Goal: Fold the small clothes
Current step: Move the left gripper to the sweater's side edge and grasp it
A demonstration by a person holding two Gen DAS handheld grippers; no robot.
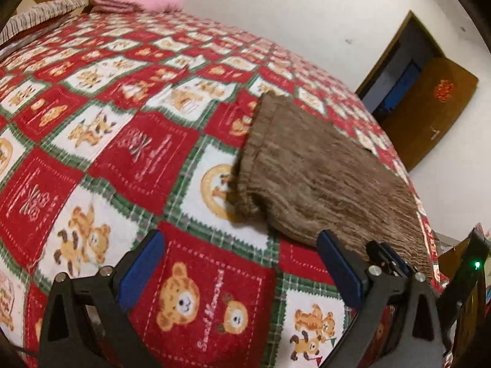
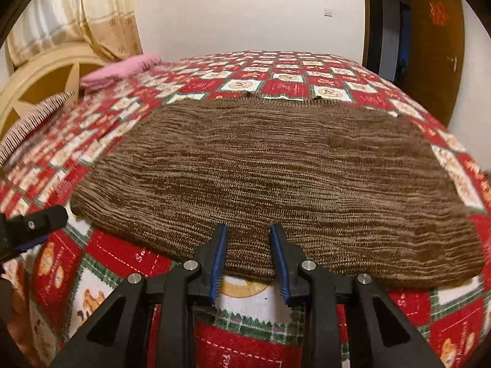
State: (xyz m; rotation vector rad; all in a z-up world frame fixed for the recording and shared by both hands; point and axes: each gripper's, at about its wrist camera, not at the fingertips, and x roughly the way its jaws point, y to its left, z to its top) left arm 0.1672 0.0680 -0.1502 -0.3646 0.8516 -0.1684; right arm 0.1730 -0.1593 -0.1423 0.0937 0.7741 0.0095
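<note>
Your left gripper (image 1: 242,245) hung with its black, blue-padded fingers spread wide above the red, white and green teddy-bear patterned bedspread (image 1: 132,141), holding nothing, its right finger just at the near edge of the brown marled knitted garment (image 1: 322,178); your right gripper (image 2: 248,230) had its fingers drawn in to a narrow gap, tips over the near hem of that garment (image 2: 270,171), and whether any knit lay pinched between them could not be told; the garment lay spread flat on the bedspread (image 2: 276,86), wider than deep, close to the near side of the bed; further off, at the head of the bed, sat a folded pink cloth (image 2: 119,70); beyond stood a plain white wall (image 2: 245,9) and an open brown wooden door (image 2: 435,43).
</note>
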